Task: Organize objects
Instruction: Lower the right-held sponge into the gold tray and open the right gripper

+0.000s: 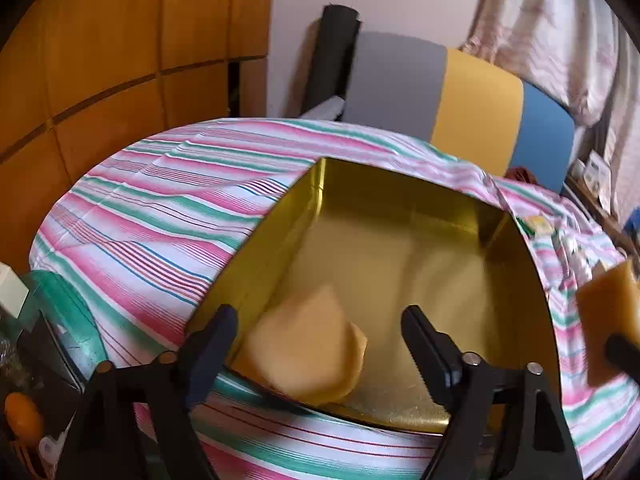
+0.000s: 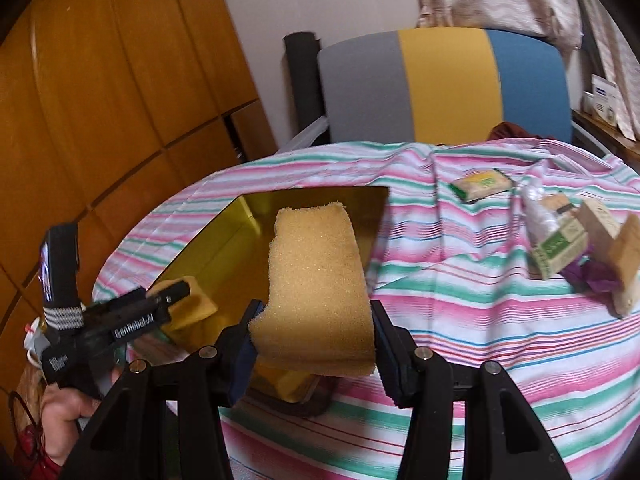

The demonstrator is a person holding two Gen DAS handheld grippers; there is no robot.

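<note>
Left wrist view: left gripper (image 1: pixel 320 332) stands wide, nothing between the pads. Just past its fingertips a pale yellow sponge (image 1: pixel 308 356) lies in the near corner of the gold tin (image 1: pixel 400 208), looks released there. Tin sits on the striped cloth (image 1: pixel 160 216) covering the bench. At the right edge a second sponge (image 1: pixel 608 312) comes into view, blurred.

Right wrist view: right gripper (image 2: pixel 314 330) is clamped on the second sponge (image 2: pixel 316 280) by its near end; far end juts out over the tin (image 2: pixel 240 240). Small boxes (image 2: pixel 560 240) and a wooden block (image 2: pixel 624 268) lie well apart on the cloth to the right.

Judgement: step in hand is placing the second sponge in the tin. To do well: clear the left gripper (image 2: pixel 172 300) off the tin first, carry the sponge fully past the rim, lower it onto bare floor beside the first sponge (image 2: pixel 196 304), then open. Soft foam may cling to a pad; open fully before lifting away.
</note>
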